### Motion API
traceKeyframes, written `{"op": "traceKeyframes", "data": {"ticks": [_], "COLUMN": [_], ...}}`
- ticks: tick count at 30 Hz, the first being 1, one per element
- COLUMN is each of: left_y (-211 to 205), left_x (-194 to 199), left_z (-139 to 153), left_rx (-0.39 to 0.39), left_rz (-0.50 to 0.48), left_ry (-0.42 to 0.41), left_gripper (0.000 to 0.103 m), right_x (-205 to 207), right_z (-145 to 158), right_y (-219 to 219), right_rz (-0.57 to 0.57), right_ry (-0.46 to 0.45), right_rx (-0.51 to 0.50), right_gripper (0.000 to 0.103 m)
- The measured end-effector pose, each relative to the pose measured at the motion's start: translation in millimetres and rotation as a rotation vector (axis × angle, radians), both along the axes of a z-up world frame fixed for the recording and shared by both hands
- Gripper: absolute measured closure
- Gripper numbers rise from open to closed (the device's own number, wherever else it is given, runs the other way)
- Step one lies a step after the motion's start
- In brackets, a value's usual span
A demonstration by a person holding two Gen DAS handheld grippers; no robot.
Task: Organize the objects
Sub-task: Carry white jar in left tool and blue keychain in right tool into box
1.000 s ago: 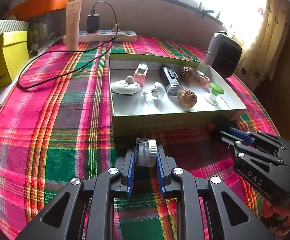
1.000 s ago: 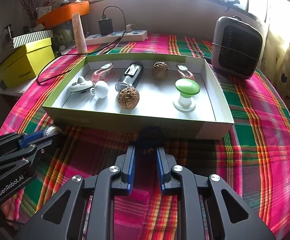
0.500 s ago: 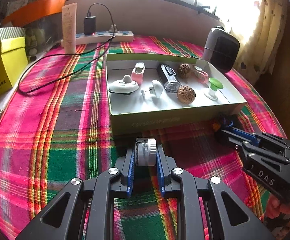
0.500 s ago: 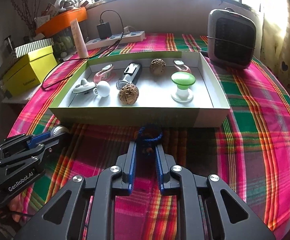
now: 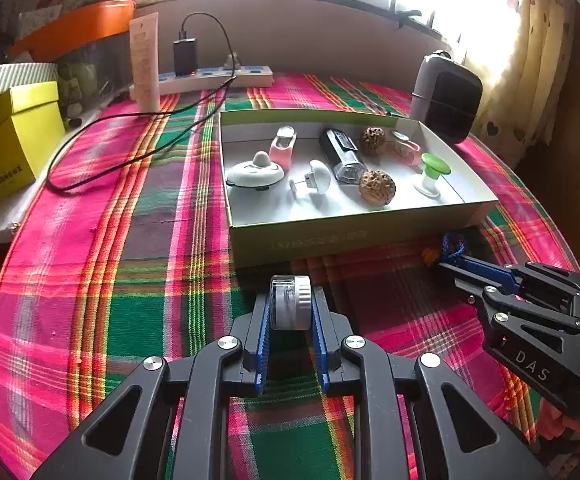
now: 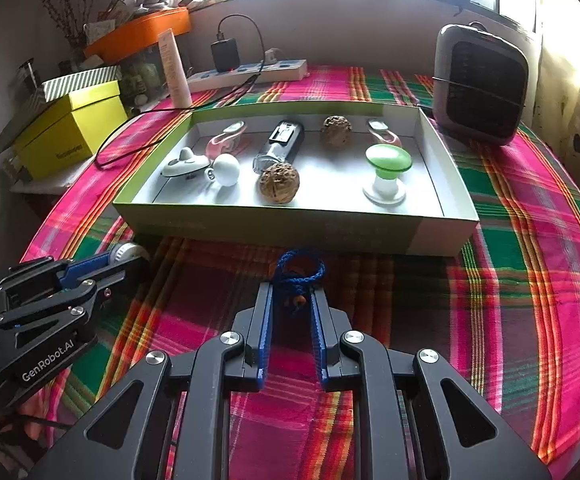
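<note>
My left gripper (image 5: 290, 300) is shut on a small clear jar with a silver lid (image 5: 290, 302), held just before the near wall of the open box (image 5: 329, 236). My right gripper (image 6: 293, 292) is shut on a blue braided cord with a small orange bead (image 6: 299, 274), also just in front of the box (image 6: 290, 228). Inside the box lie two walnuts (image 6: 279, 182), a green-topped knob (image 6: 387, 160), a white knob (image 6: 226, 168), a dark clear-ended device (image 6: 282, 142), two pink clips and a white disc-shaped item (image 6: 182, 164). Each gripper appears in the other's view: right gripper (image 5: 455, 256), left gripper (image 6: 124, 258).
A plaid cloth (image 5: 130, 280) covers the round table. A dark heater (image 6: 479, 84) stands at the back right of the box. A power strip with charger and cable (image 5: 214, 76), a cream tube (image 5: 144, 62) and yellow boxes (image 5: 10, 136) sit at the back left.
The right gripper has risen slightly with the blue cord, whose loop now shows clearly above the fingertips. The left gripper with the jar has barely shifted.
</note>
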State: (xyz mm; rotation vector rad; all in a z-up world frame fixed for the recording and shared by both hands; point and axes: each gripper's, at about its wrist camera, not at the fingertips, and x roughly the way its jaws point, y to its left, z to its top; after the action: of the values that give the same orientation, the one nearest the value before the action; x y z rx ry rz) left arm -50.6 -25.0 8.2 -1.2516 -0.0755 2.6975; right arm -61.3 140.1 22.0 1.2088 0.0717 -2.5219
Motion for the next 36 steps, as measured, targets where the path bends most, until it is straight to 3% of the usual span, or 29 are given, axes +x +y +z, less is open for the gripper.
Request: {"op": "traceKeyframes", "data": {"ticks": [36], "left_y": [4], "left_x": [0], "left_z": [40], "left_rx": [0.031], "left_rz": [0.004], "left_ry": [0.086], "left_gripper": [0.086], "right_x": [0], "right_z": [38], "right_y": [11], "right_rz": [0.039], "right_ry": [0.100], "right_rx": [-0.078], "right_gripper": [0.084]}}
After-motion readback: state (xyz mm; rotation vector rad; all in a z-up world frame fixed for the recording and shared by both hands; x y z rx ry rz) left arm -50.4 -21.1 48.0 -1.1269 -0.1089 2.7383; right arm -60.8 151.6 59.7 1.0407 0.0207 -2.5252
